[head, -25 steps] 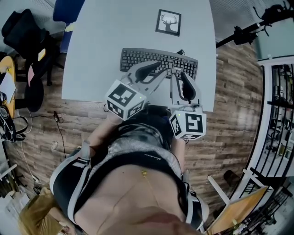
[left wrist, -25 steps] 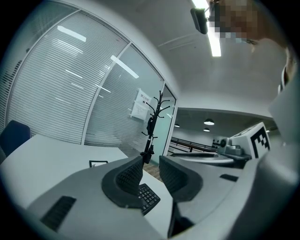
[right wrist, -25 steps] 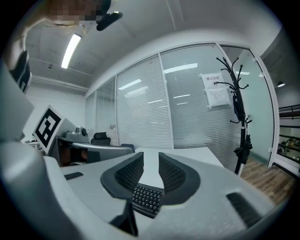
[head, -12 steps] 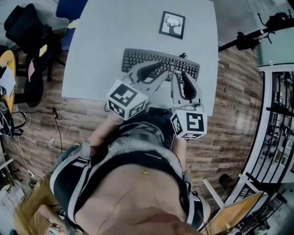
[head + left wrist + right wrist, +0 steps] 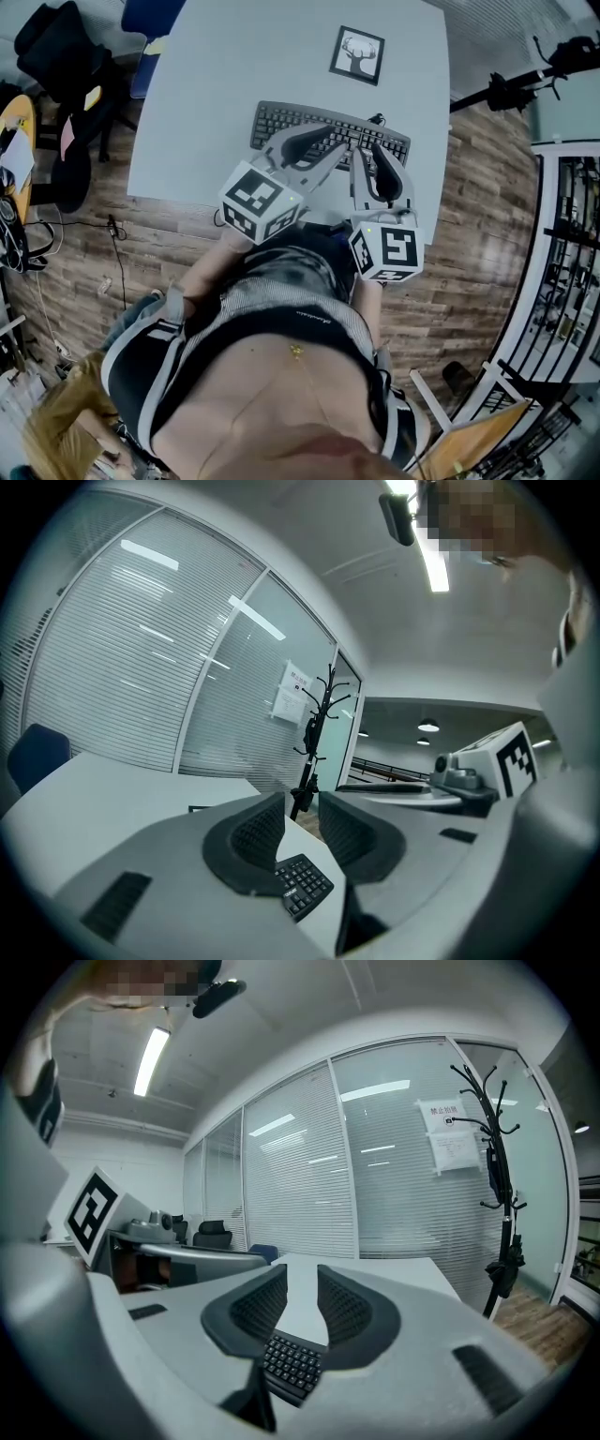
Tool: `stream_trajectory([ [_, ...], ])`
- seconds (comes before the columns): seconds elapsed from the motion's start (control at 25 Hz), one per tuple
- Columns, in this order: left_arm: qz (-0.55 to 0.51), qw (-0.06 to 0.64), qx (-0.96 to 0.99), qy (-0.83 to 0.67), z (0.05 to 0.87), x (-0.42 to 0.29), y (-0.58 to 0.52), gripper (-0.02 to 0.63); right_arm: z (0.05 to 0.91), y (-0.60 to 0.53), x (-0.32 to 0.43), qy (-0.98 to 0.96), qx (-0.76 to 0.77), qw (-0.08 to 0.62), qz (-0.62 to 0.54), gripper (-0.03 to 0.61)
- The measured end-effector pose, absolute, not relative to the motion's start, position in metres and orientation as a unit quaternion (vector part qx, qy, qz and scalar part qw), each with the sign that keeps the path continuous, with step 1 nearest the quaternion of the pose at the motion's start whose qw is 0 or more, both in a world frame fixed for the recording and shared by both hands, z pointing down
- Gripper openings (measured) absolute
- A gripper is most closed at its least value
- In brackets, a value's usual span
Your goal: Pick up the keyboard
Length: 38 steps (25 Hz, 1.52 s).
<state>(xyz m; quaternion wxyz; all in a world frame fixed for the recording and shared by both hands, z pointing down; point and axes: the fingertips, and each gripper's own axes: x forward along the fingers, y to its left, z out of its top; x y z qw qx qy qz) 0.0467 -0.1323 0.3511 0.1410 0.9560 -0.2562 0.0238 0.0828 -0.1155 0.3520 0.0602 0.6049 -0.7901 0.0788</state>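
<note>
I hold the left gripper (image 5: pixel 326 142) and right gripper (image 5: pixel 371 156) low over the black keyboard (image 5: pixel 281 120), both sets of jaws released and empty.

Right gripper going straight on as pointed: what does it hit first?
Probably the black rectangular keyboard, just below the right gripper's open jaws; depth is unclear; it may skim onto the white tabletop.

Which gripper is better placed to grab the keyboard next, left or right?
Probably left: the left gripper hangs over the middle of the keyboard, the right gripper toward its right end. Both are open and empty.
</note>
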Motion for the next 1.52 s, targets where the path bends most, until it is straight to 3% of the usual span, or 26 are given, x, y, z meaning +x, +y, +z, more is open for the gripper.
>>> stream_trajectory([
  [0.84, 0.036, 0.153, 0.948, -0.278, 0.366, 0.043, -0.158, 0.091, 0.370, -0.138, 0.091, -0.790, 0.600, 0.079, 0.098, 0.104],
  [1.52, 0.096, 0.179, 0.920, -0.336, 0.429, 0.025, -0.198, 0.091, 0.437, -0.157, 0.157, -0.747, 0.628, 0.165, 0.142, 0.106],
])
